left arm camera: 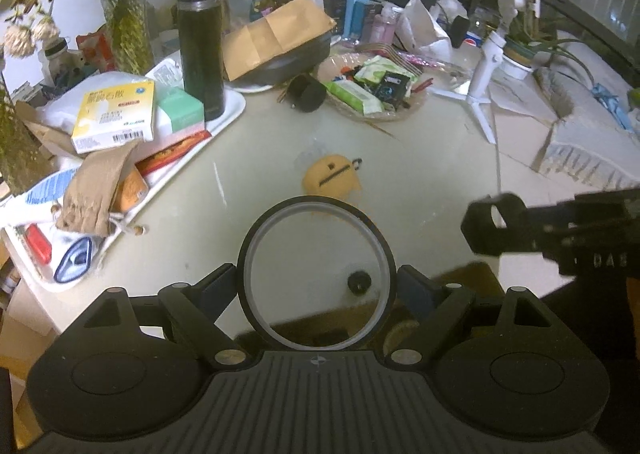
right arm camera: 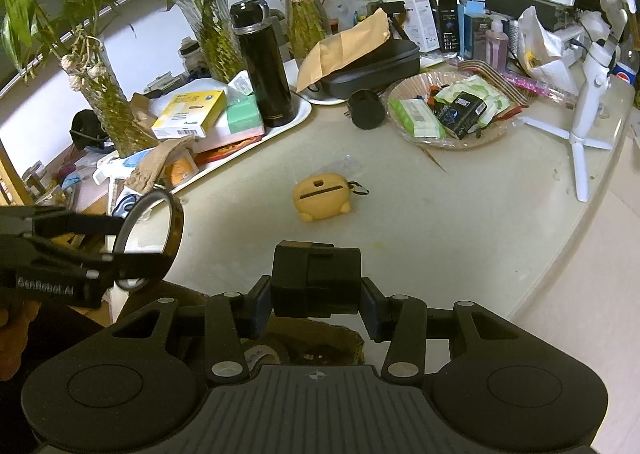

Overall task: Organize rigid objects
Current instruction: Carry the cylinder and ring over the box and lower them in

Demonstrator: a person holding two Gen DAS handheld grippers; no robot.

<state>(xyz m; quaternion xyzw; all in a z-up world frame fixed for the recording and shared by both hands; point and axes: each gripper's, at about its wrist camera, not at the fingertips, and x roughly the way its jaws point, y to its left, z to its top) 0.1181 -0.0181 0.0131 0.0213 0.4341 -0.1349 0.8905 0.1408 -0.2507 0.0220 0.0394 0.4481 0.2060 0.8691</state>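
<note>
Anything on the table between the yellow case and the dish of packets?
Mostly bare tabletop. Between the yellow case and the dish only its key clip and a thin stick show, right wrist view.

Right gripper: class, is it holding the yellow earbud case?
No: the right gripper clamps a black block, while the yellow earbud case lies apart on the table.

A pale round table [right arm camera: 460, 222] carries the clutter. Just beyond the fingertips of both grippers lies a yellow case [right arm camera: 322, 196] on bare tabletop. Farther out, left of the fingers, sits a white tray [left arm camera: 224, 122]; ahead a wicker plate [right arm camera: 492, 138] and black cylinder [right arm camera: 366, 104]; right, a white tripod [right arm camera: 580, 134].
</note>
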